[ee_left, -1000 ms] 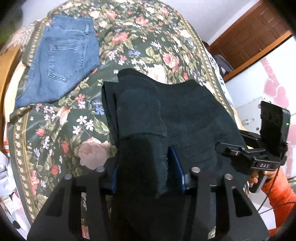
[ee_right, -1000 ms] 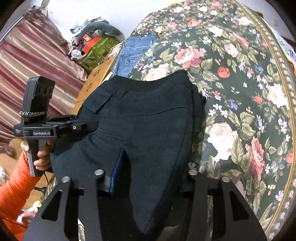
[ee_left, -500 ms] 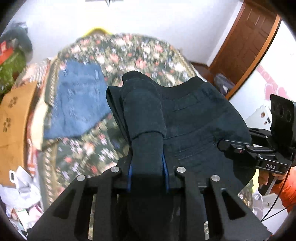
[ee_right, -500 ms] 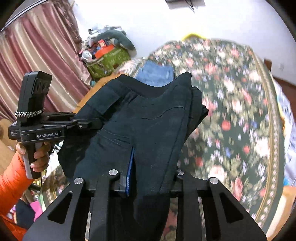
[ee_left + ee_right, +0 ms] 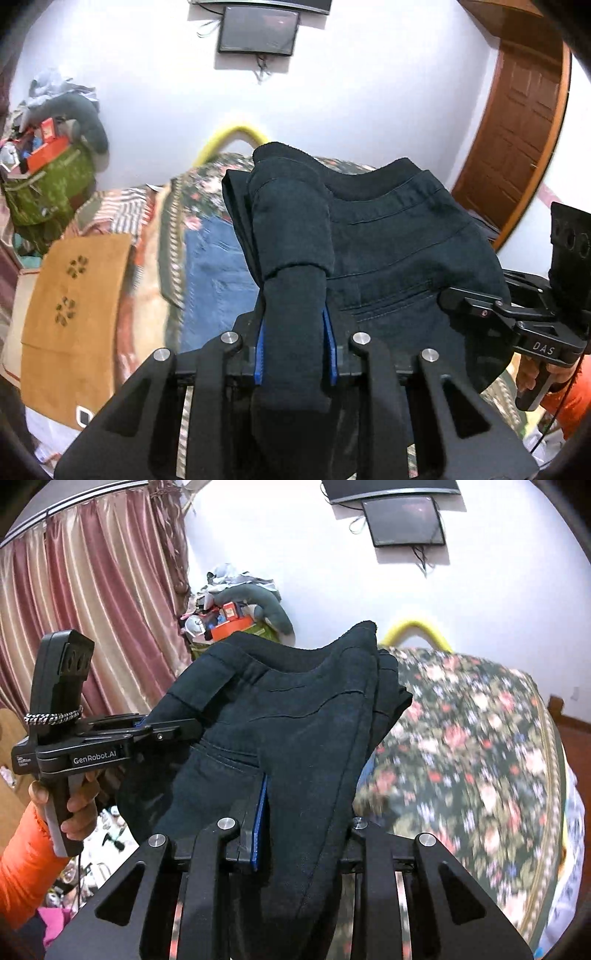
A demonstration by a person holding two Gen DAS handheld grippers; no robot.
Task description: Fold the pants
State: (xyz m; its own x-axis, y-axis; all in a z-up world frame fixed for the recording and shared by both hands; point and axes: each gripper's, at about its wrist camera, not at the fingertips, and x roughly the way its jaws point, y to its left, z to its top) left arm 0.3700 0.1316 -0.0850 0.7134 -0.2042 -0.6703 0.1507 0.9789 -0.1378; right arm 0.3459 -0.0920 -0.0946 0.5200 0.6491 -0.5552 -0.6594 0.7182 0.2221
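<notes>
Blue jeans (image 5: 218,280) lying centre-left on floral bed (image 5: 472,746); wall screen (image 5: 258,35) top centre; pink curtains (image 5: 92,609) upper left.

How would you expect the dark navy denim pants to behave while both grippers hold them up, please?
The dark navy denim pants will probably stay floppy: they sag between the left gripper and right gripper. The layered folds look thick, so likely fairly heavy. The bunched cloth seems unlikely to slip.

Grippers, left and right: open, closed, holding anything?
Left gripper: closed on the folded dark navy pants.
Right gripper: closed on the same pants.
</notes>
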